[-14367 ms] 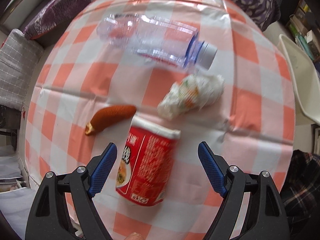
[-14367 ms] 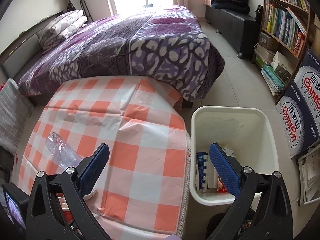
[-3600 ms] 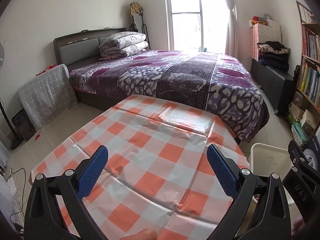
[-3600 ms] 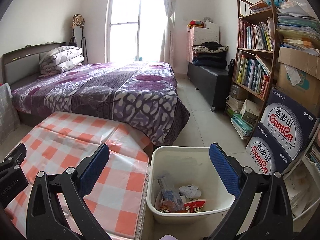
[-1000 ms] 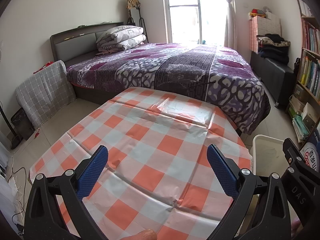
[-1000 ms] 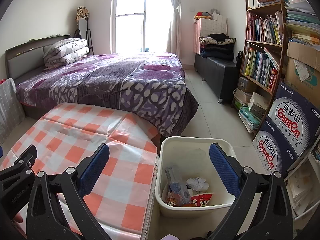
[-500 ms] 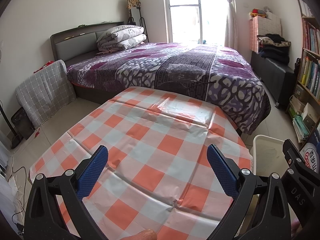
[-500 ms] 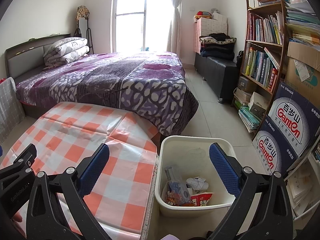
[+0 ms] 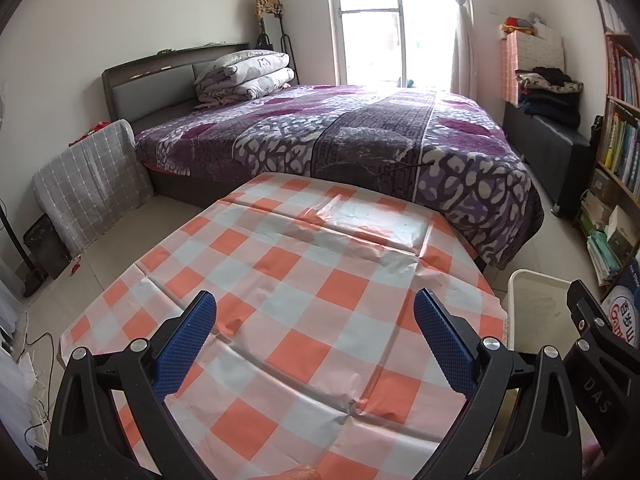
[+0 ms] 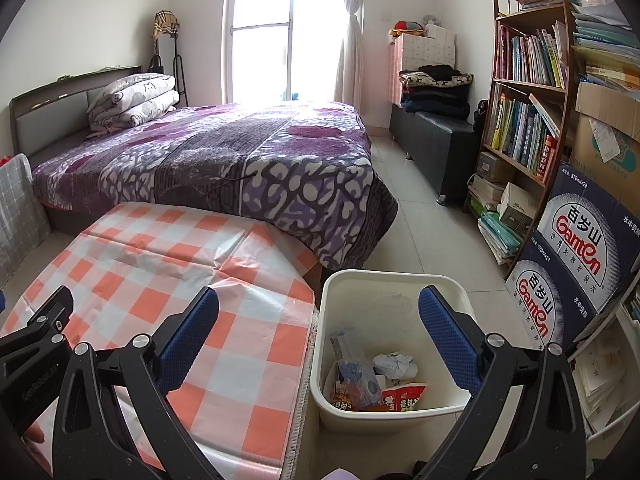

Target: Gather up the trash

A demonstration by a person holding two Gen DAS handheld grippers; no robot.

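Note:
My left gripper (image 9: 316,340) is open and empty, held above the table with the orange-and-white checked cloth (image 9: 304,280). My right gripper (image 10: 320,340) is open and empty above the table's right edge and the white bin (image 10: 396,280). The bin stands on the floor right of the table and holds trash: a crumpled white paper (image 10: 394,364), a red noodle cup (image 10: 402,396), a clear bottle (image 10: 356,376). The bin's rim also shows in the left wrist view (image 9: 536,278). No trash shows on the cloth.
A bed with a purple patterned blanket (image 9: 360,140) stands behind the table. A bookshelf (image 10: 528,92) and stacked water cartons (image 10: 576,240) line the right wall. A dark bench with folded clothes (image 10: 436,120) stands by the window. Tiled floor (image 10: 432,232) lies between bed and shelf.
Since 14 s ago the bottle, cup, tissue and food scrap have left the cloth and trash lies in the bin. Over the last second both grippers barely moved.

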